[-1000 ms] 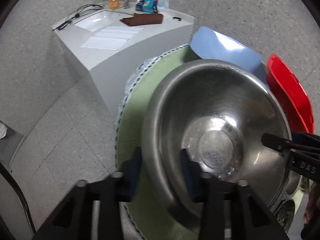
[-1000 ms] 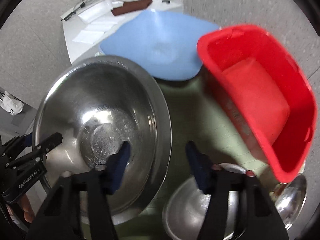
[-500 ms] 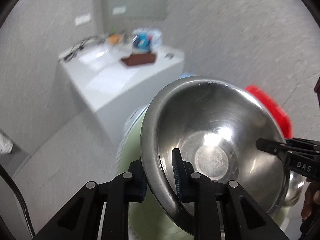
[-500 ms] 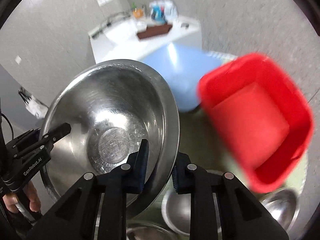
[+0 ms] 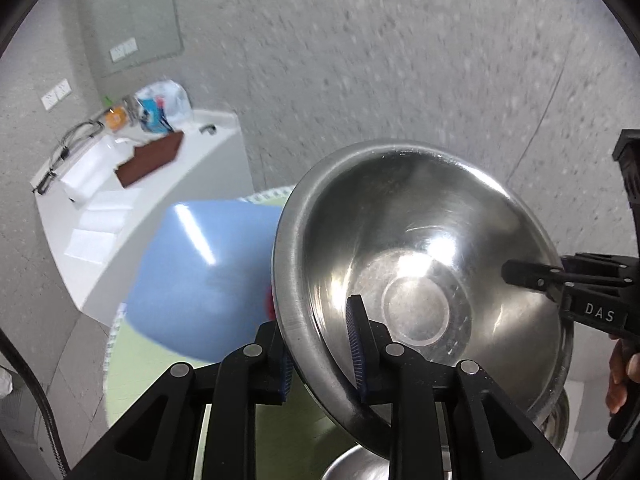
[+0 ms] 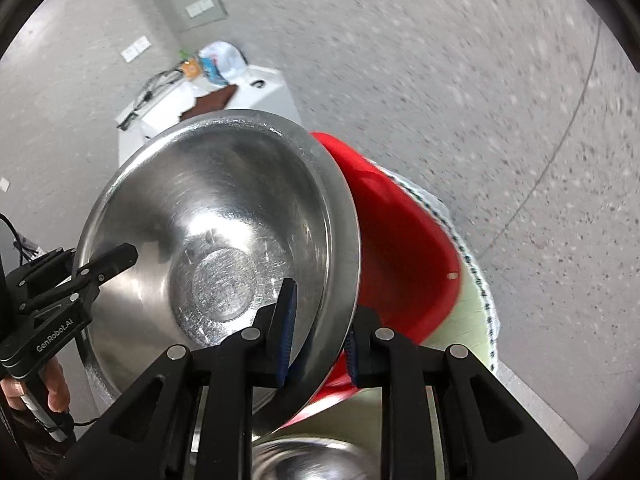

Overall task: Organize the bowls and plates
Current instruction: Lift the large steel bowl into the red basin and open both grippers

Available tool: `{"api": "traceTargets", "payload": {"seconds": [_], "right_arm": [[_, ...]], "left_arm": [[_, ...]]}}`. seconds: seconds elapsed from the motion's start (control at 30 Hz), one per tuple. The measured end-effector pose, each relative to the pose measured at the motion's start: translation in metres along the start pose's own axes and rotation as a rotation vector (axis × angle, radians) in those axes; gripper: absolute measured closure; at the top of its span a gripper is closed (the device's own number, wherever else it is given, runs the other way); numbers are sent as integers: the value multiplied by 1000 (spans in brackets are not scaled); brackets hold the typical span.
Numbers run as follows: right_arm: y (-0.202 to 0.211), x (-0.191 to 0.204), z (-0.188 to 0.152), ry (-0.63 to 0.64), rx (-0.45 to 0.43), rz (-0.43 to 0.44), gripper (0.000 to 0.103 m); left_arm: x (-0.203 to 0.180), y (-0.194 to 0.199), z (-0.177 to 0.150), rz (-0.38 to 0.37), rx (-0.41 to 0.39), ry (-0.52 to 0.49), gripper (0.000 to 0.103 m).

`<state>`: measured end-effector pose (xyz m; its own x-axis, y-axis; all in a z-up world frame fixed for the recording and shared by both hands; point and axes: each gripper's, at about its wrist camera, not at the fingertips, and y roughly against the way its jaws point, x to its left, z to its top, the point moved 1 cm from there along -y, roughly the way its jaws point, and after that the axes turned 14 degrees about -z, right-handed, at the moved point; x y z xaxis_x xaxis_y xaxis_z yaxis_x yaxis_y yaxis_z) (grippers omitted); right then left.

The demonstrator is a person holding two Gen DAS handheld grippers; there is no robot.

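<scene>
A large steel bowl [image 5: 420, 264] is held in the air, tilted, above the green round table. My left gripper [image 5: 320, 344] is shut on its left rim. My right gripper [image 6: 318, 334] is shut on its right rim; the bowl also shows in the right wrist view [image 6: 224, 240]. Each gripper's fingers show at the far rim in the other's view: the right gripper [image 5: 560, 280], the left gripper [image 6: 92, 268]. A smaller steel bowl [image 5: 356, 464] lies below on the table, also low in the right wrist view [image 6: 312, 460].
A blue plate-like lid [image 5: 200, 272] lies on the green table [image 5: 132, 364] at the left. A red plastic tub [image 6: 400, 248] stands behind the bowl at the right. A white counter [image 5: 120, 208] with clutter stands beyond. Grey walls surround.
Both grippers closed on the bowl's rim and lifted it up off the table; it now sits higher and more tilted, with the walls filling the background.
</scene>
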<state>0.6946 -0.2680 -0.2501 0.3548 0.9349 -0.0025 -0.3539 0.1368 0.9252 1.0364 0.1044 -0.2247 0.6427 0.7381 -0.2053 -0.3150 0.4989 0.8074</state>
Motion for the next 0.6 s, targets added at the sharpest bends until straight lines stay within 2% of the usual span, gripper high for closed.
{"api": "traceTargets", "payload": {"seconds": [0.13,0.37,0.43,0.6], "right_arm": [[-20,-8,1,8,31,-7,81],[-42,-11,1,43,48,-43,79],[-45,-8,1,57,46,-72,78],[-49,-3,3,74,23,-122,77]], "left_arm": [[-2,-41,6,25,63,11,82],[-12,-83,11,85,130,5,80],[-33,-98,32,93,140,1,78],[-34,-105,34,96,141,6,73]]}}
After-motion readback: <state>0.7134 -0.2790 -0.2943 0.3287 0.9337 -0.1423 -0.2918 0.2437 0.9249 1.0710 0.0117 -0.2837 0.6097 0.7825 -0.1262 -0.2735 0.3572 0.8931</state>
